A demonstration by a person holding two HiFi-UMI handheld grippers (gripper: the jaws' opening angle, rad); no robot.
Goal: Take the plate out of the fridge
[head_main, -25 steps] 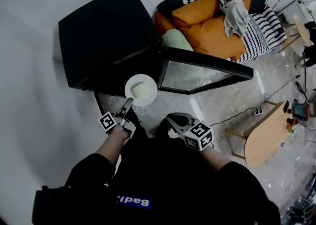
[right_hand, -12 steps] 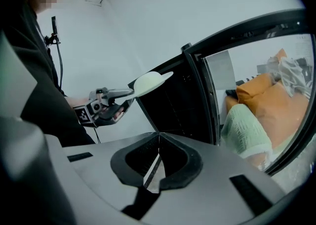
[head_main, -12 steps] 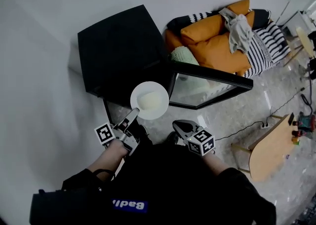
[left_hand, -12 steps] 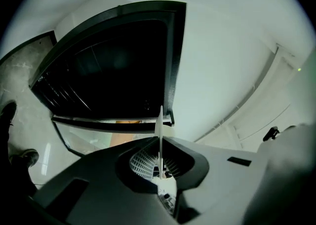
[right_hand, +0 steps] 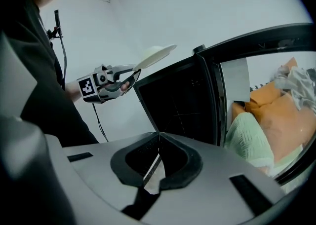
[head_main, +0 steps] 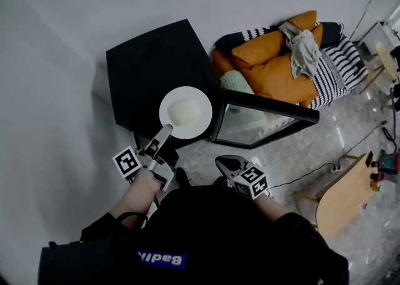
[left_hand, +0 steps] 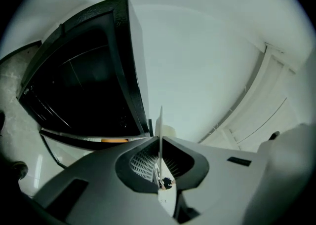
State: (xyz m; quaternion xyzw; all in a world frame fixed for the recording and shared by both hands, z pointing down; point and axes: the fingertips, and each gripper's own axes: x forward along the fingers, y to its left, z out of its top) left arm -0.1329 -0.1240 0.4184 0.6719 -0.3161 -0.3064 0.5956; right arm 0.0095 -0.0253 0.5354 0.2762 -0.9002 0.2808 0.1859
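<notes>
While your left gripper (head_main: 164, 132) pinches the plate (head_main: 185, 112) by its rim, the plate hangs outside the fridge (head_main: 153, 65), above its front edge, so the removal looks done. Your right gripper (head_main: 224, 164) is closed on nothing; the door (head_main: 262, 118) stands open.

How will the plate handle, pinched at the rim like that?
Probably stiff: the plate shows no sag though the left gripper pinches only its near rim. It is likely smooth, so it may pivot in that grip. The pale lump on it adds weight beyond the jaws; tilting could slide it.
</notes>
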